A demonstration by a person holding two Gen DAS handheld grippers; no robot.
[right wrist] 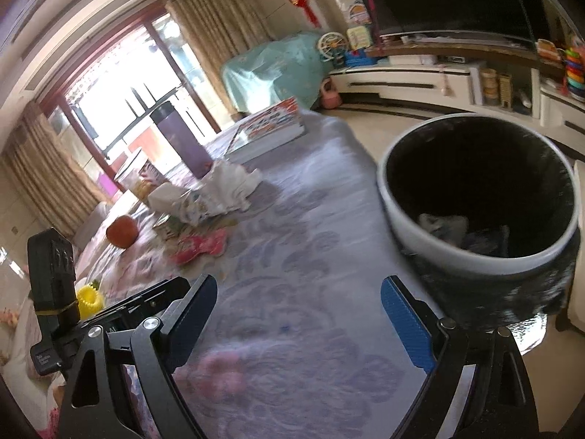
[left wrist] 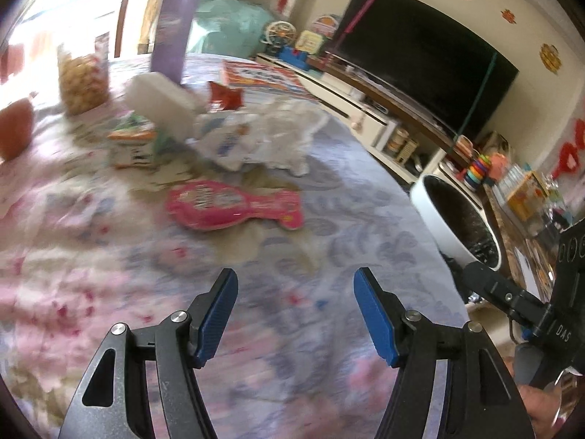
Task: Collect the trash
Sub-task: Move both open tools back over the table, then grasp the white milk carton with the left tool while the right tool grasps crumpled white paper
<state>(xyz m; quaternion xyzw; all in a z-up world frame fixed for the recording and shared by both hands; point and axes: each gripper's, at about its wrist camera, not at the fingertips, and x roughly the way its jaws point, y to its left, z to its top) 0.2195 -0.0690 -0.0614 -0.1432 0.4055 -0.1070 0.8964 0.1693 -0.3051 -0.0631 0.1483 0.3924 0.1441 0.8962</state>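
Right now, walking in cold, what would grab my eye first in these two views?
Probably the bright pink wrapper lying flat on the flowery tablecloth, with crumpled white bags heaped behind it. Next, the white trash bin with its black liner beside the table's edge, some scraps already at its bottom. Both grippers hang open and empty.

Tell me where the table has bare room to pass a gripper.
Bare cloth runs from both open grippers to the pink wrapper and right to the bin. Crowded behind: white bag, carton, tissue box, flask.
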